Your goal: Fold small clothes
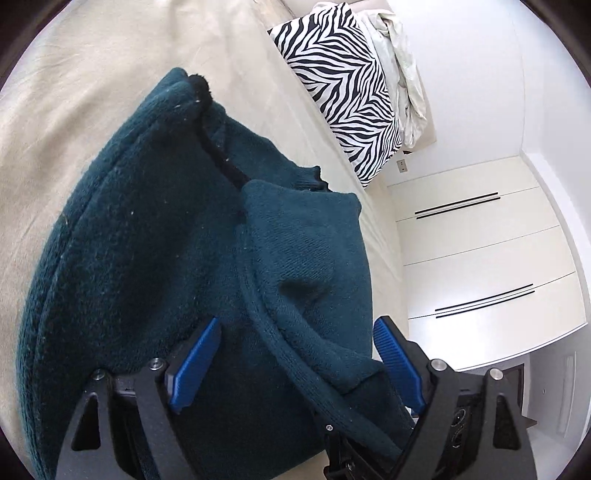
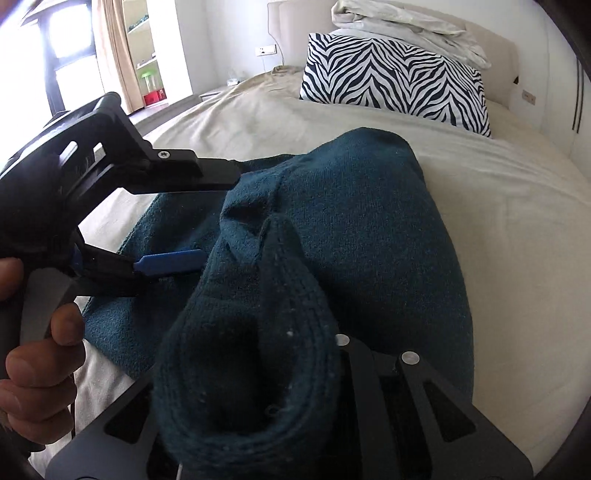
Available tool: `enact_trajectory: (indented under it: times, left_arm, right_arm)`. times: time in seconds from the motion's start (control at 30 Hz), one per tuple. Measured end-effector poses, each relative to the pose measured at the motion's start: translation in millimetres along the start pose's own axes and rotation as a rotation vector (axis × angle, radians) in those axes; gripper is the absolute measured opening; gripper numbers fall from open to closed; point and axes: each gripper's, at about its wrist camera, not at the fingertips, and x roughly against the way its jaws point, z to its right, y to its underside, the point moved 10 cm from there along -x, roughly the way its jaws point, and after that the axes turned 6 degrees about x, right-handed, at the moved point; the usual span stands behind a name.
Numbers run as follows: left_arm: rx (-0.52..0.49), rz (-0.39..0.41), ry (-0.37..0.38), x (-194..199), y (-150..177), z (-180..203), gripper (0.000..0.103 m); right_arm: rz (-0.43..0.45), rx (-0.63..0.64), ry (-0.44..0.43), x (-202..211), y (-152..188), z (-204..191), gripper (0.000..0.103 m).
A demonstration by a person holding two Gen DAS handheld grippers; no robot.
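Teal garment on bed

Dark teal garment, beige bedsheet, black-and-white zebra-striped pillow, blue-padded tongs.

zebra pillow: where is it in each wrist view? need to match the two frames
Left wrist: zebra pillow at top centre, tilted, on the far end of the bed, beyond the teal garment.
Right wrist: zebra pillow upper right, roughly level, against the headboard.
Shared landmark: the crumpled white bedding piled right behind the pillow in both.
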Motion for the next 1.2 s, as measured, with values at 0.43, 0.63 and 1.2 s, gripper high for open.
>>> enact_trajectory:
  times: [0.43, 0.63, 1.2]
  left_arm:
    - [-0.073, -0.098, -0.140, -24.9, -7.2, -2.5, 0.016]
    - [-0.121, -0.113, -0.155, -22.6, -8.6, -0.1, 0.015]
    - [-0.334, -0.078, -0.310, 37.0, -55.2, -16.7, 0.013]
  right_arm:
    - [0.076, 0.397, 0.181, 29.8, 13.5, -35.8, 0.015]
    - [0.181, 0.596, 0.305, 58.5, 30.1, -57.0, 0.015]
    - [0.256, 0.789, 0.208, 45.2, 17.8, -125.7, 0.007]
